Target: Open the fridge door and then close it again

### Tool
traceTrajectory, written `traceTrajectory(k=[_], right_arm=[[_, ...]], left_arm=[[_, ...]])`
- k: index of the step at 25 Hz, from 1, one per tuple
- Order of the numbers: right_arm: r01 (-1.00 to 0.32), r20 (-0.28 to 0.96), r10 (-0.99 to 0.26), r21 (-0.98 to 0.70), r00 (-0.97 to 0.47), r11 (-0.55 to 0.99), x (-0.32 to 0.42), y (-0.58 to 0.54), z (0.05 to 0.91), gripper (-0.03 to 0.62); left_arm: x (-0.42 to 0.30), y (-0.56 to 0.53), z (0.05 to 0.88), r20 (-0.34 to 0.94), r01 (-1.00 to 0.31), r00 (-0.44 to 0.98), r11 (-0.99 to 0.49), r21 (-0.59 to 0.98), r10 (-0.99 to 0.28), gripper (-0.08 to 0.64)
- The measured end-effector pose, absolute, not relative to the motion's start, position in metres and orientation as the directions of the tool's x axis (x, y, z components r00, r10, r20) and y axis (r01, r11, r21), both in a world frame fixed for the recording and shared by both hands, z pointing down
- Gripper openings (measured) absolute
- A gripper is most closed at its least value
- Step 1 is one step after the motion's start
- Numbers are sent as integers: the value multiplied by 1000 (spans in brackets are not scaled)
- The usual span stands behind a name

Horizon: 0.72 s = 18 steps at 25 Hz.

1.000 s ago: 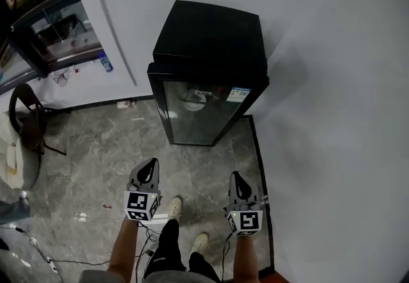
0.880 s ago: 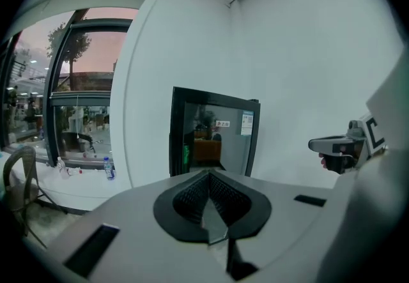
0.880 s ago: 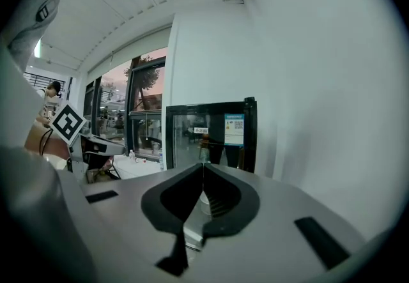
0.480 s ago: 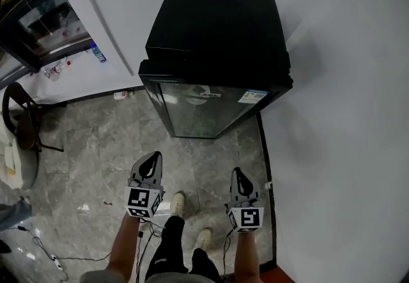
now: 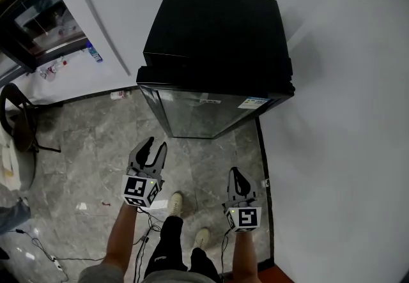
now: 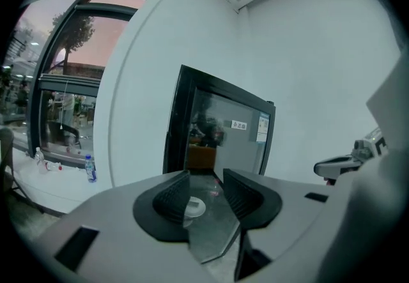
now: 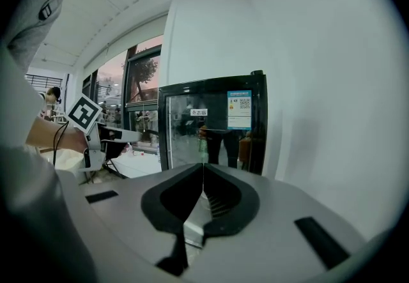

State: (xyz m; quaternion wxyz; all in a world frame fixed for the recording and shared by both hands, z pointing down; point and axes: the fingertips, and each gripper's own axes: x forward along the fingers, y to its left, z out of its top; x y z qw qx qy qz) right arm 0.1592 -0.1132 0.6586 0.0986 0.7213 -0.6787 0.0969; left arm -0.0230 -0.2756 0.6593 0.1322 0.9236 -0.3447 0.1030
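A small black fridge (image 5: 214,39) with a glass door (image 5: 201,115) stands in the corner against the white wall; the door is closed. My left gripper (image 5: 155,145) hovers over the floor in front of the door's left side. Its jaws have just been opening and hold nothing. In the left gripper view the glass door (image 6: 220,141) lies straight beyond my left gripper (image 6: 206,189), well apart from it. My right gripper (image 5: 234,173) is shut and empty, short of the door's right edge. The right gripper view shows the door (image 7: 211,131) past my shut right gripper (image 7: 203,170).
A white wall (image 5: 345,115) runs close along the right, with a black floor strip (image 5: 262,160) at its foot. A dark chair (image 5: 19,119) stands at the left. Bottles (image 5: 92,53) sit by the window. Cables (image 5: 38,250) trail on the grey marble floor near the person's shoes (image 5: 172,202).
The left gripper's jaws have opened from shut. Both grippers have moved toward the fridge, which now looks larger in the head view. The right gripper stays shut.
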Motion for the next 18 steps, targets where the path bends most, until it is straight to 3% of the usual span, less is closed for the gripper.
traceTrajectory(k=[7, 18], right_arm=[[-995, 302, -948, 34, 103, -97, 171, -110, 660, 25], [-989, 323, -935, 42, 149, -144, 181, -123, 661, 25]], left_arm=[[-16, -318, 674, 288, -670, 735, -725, 163, -614, 222], [-3, -367, 685, 305, -668, 729, -734, 121, -613, 232]])
